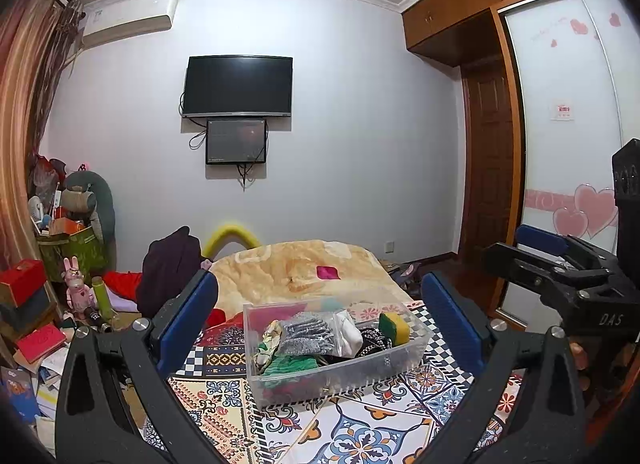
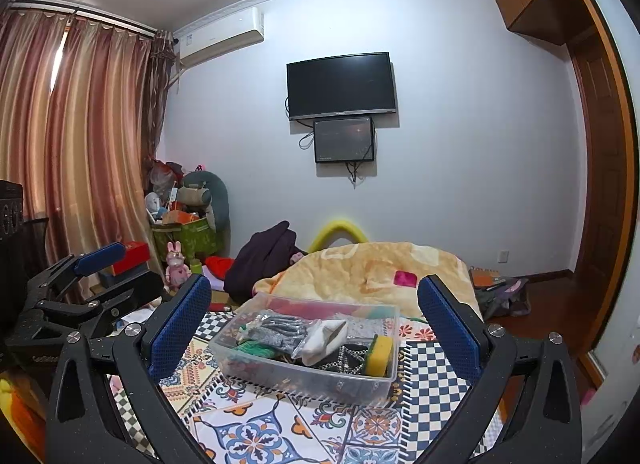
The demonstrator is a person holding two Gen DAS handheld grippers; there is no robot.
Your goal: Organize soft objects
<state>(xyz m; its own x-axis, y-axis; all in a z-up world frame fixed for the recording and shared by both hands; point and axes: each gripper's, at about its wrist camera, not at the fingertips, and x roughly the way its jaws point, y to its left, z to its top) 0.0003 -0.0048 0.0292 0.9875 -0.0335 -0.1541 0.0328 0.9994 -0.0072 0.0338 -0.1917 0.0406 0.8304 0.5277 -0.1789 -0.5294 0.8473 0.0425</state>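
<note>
Gaping wide, both tongs (image 1: 320, 320) (image 2: 314, 320) hold nothing.

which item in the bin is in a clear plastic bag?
The white cloth, mid-bin in the bin. It alone sits in a clear bag; the grey gloves, green fabric and sponge lie loose.

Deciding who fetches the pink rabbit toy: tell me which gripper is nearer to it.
Left. The pink rabbit toy stands ahead and to the left of the left gripper. The right gripper sits farther right, facing the clear bin.
</note>
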